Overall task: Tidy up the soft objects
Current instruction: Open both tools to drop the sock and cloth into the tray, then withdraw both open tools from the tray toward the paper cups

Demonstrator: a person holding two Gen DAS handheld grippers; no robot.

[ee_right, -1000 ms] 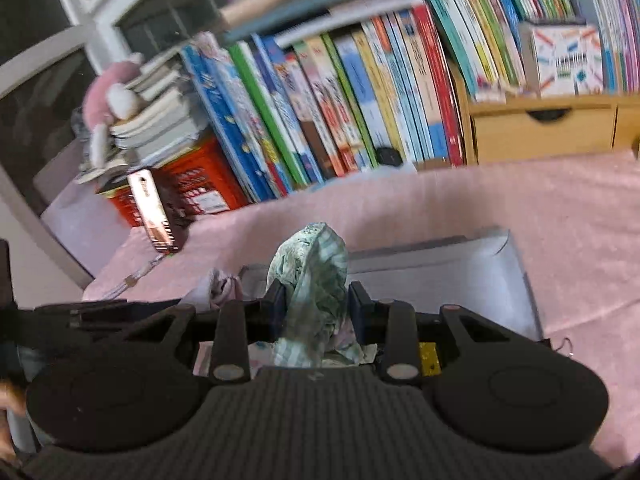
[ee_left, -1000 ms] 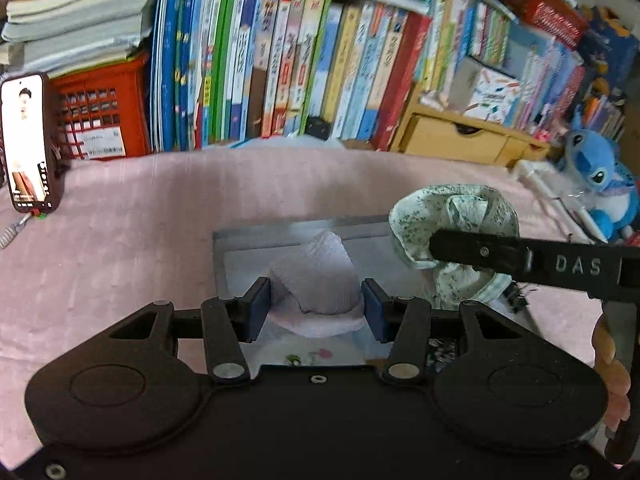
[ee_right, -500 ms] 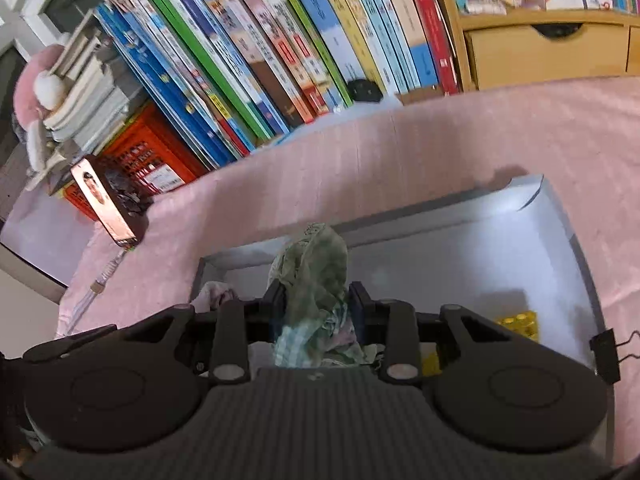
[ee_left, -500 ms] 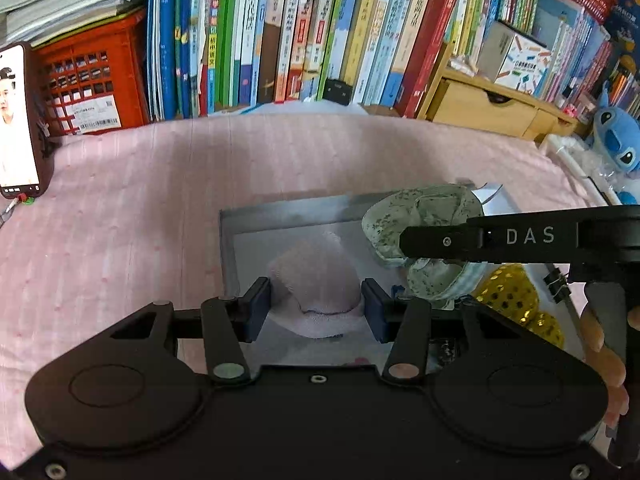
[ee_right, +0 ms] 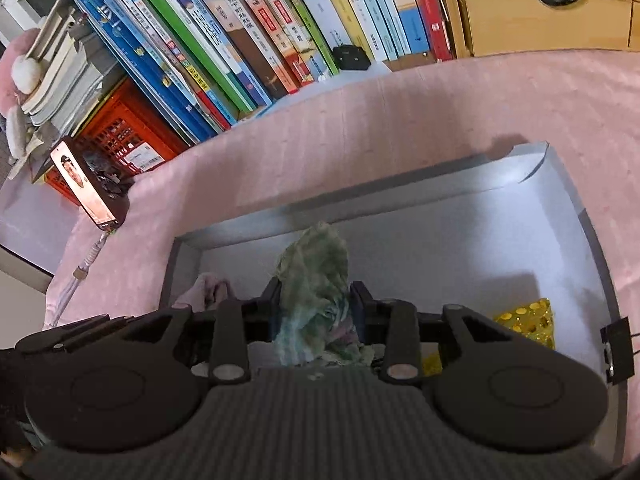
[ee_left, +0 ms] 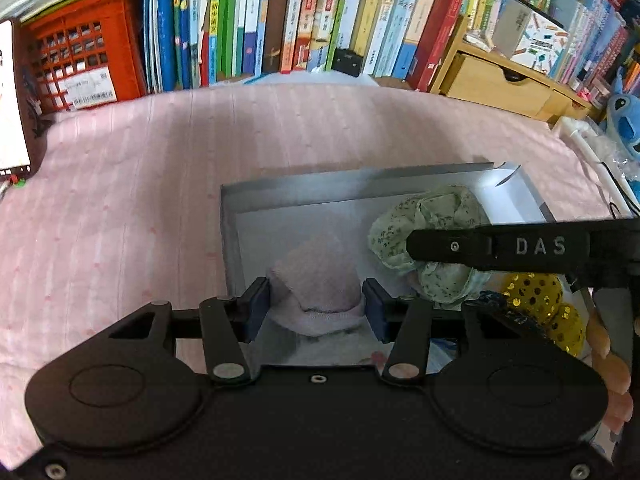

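A grey shallow box (ee_left: 360,184) lies on the pink bedspread. My left gripper (ee_left: 316,308) is shut on a bunched pale pink cloth (ee_left: 316,276), low over the box's left part. Beside it on the right, one finger (ee_left: 500,246) of my right gripper crosses a green flowered cloth (ee_left: 424,216). In the right wrist view my right gripper (ee_right: 314,308) has that green cloth (ee_right: 316,268) between its pads. Its jaws are opening, and the pads still touch the cloth. The pink cloth (ee_right: 208,288) shows at its left, inside the box (ee_right: 400,184).
A yellow sequined thing (ee_right: 528,320) lies in the box's right part, and a black binder clip (ee_right: 618,348) sits on its right wall. Books (ee_left: 320,20), a red crate (ee_left: 80,48), a phone (ee_right: 84,184), a wooden drawer (ee_left: 500,84) and a blue plush (ee_left: 624,116) line the bed's far edge.
Both grippers have come down toward the grey box with their cloths and tilted further downward. The box now fills more of both views.
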